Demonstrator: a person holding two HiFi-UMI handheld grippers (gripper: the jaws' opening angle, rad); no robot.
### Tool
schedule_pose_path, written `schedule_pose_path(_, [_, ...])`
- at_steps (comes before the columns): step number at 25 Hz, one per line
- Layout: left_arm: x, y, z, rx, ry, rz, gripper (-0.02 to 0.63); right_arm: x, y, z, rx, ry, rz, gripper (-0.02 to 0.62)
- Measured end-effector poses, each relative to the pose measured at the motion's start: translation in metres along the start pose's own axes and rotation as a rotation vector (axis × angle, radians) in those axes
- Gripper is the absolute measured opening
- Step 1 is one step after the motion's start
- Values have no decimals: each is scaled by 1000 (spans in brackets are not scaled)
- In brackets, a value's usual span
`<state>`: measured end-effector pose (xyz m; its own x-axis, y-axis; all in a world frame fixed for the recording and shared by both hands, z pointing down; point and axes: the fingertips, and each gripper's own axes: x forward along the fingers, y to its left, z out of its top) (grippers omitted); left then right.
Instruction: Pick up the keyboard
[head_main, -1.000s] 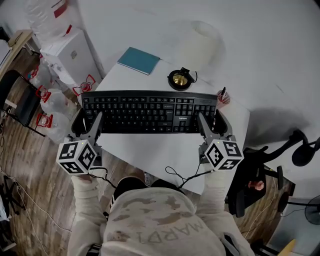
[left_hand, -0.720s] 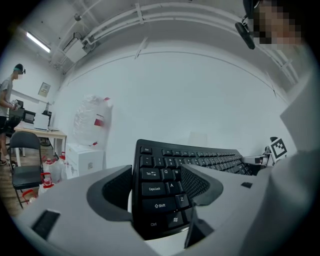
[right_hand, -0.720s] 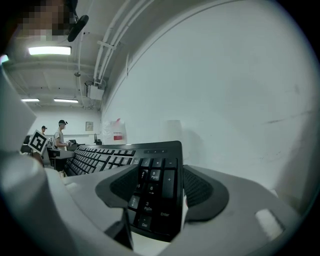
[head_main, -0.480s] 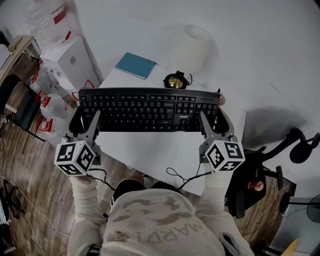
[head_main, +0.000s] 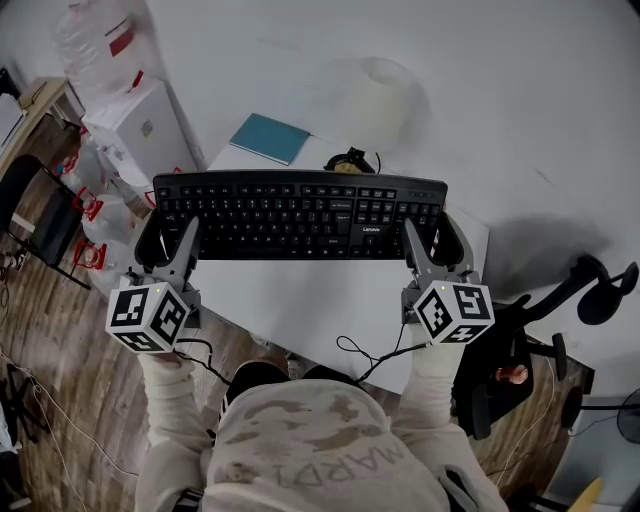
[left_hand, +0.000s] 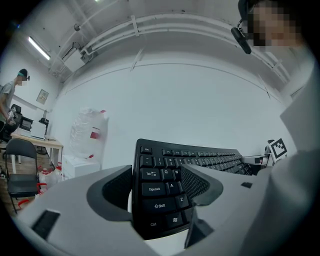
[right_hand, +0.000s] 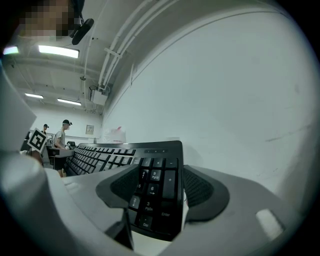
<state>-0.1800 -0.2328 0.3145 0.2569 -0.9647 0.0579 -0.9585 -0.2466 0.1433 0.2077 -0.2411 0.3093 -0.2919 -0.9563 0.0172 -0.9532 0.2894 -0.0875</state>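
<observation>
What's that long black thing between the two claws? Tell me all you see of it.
A black keyboard, plastic-looking, full width with a number pad and white key legends. It lies level, keys up, apparently raised above the white table. The left gripper clamps its Caps Lock end, the right gripper its number-pad end. Nothing else visibly touches it.

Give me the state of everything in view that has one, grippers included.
Black keyboard: held level at both ends, off the white table.
Left gripper: jaws shut on the keyboard's left end.
Right gripper: jaws shut on its number-pad end.
Teal notebook: closed, lying flat on the table.
Small black round object: partly hidden behind the keyboard.
</observation>
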Motion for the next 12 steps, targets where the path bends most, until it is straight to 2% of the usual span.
schedule_pose_path(12, [-3,-8,33,25,-84,-20,311,-7,2,32,-27,-73,-14,281])
